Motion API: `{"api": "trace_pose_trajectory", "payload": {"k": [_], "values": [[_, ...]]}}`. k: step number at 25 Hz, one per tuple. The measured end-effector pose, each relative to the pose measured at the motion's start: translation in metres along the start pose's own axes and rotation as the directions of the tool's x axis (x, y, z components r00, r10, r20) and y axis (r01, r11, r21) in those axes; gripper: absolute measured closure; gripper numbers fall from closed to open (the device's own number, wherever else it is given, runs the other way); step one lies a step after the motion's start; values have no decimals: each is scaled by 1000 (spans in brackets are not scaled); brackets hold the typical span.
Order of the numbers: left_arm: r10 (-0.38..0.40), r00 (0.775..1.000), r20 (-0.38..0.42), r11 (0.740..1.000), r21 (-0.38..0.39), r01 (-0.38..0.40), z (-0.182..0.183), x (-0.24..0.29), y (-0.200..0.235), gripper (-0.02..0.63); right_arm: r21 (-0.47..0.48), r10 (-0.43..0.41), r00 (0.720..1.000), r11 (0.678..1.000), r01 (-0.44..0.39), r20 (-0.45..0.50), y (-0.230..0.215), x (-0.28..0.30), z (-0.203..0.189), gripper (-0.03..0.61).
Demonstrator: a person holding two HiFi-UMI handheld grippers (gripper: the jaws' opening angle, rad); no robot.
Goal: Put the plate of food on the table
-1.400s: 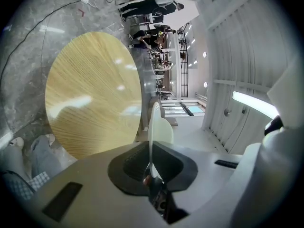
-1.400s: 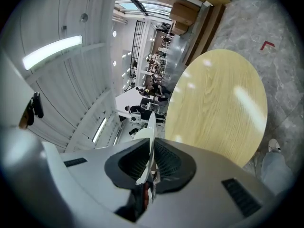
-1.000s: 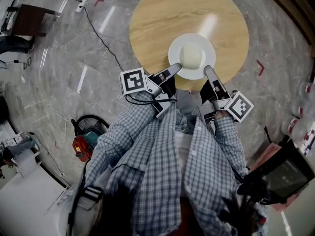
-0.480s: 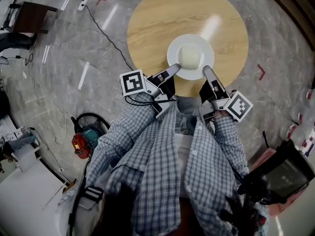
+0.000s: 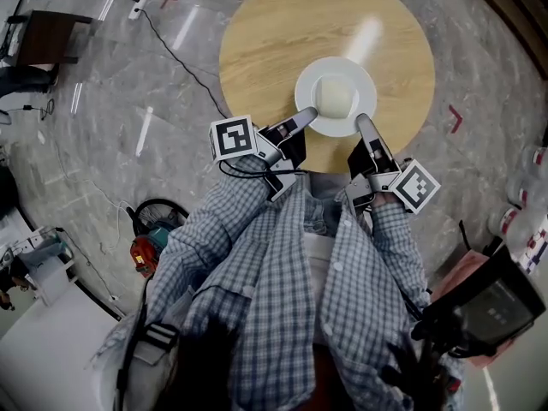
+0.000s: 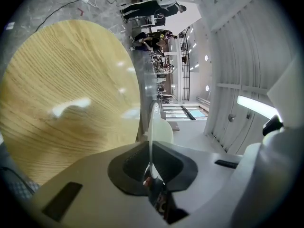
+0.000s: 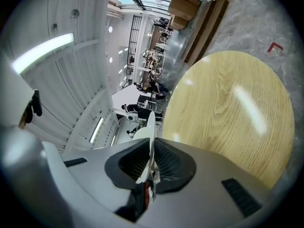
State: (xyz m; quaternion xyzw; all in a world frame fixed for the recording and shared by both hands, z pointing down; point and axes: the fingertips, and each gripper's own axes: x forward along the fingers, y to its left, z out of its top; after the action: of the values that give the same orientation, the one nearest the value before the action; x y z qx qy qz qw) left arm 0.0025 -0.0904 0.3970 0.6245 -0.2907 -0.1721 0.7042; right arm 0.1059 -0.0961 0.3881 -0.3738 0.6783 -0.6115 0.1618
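Over the last second I've nudged the plate (image 5: 336, 74) with its food (image 5: 334, 97) further in over the table (image 5: 274, 32). My left gripper (image 5: 305, 114) and right gripper (image 5: 363, 122) both pinch its rim tight, so lowering comes next, I reckon.

White plate (image 5: 305, 93), light wood-grain table (image 5: 282, 32)

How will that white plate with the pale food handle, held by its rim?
The white plate looks rigid and glossy, so its thin rim may slip in the left gripper and right gripper. The food sits mid-plate and would probably slide if the plate tilts.
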Motion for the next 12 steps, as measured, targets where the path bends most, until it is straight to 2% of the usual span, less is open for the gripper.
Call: {"api": "trace_pose_trajectory", "payload": {"k": [9,12], "values": [[43,998,-50,999,6,-43,4,18,7,594,12,-30,999,999,30,33,-10,0,15,543],[25,998,-52,1000,-5,-25,8,19,8,594,20,-48,998,999,47,39,-15,3,12,543]]}}
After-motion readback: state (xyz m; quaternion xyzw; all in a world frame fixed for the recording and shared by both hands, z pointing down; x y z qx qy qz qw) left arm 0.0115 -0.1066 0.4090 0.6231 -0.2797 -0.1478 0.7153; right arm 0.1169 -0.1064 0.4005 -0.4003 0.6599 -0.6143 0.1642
